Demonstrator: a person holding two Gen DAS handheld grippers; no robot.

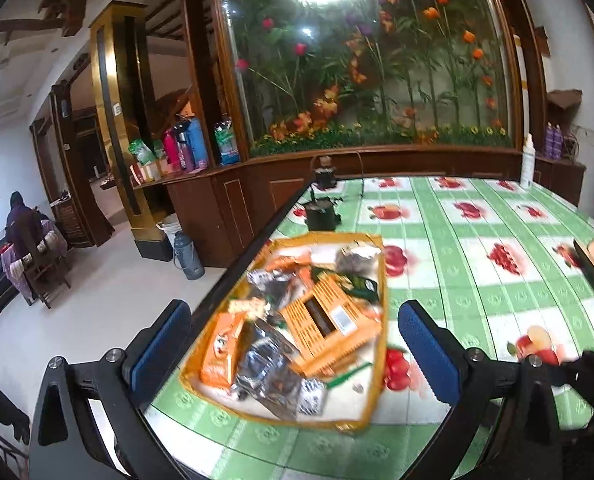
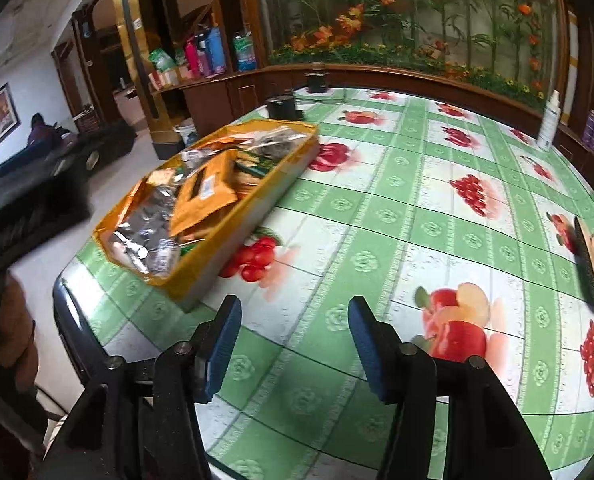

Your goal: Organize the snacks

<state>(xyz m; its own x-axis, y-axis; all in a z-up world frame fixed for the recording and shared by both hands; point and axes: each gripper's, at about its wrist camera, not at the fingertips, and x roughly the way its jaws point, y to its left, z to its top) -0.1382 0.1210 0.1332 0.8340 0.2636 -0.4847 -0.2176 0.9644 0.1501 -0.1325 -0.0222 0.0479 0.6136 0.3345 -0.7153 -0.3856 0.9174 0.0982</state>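
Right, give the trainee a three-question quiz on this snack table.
1. True or false: the orange tray holds snack packets.
2. Which gripper has the tray ahead between its fingers in its own view? A) left gripper B) right gripper
3. What colour is the bottle at the table's far edge?

Key: 1 true; 2 A; 3 white.

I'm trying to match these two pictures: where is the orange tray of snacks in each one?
Left wrist view: the orange tray lies low in the middle, at the table's left edge.
Right wrist view: the tray sits left of centre, seen from its side.
Shared landmark: the white bottle at the table's far right edge.
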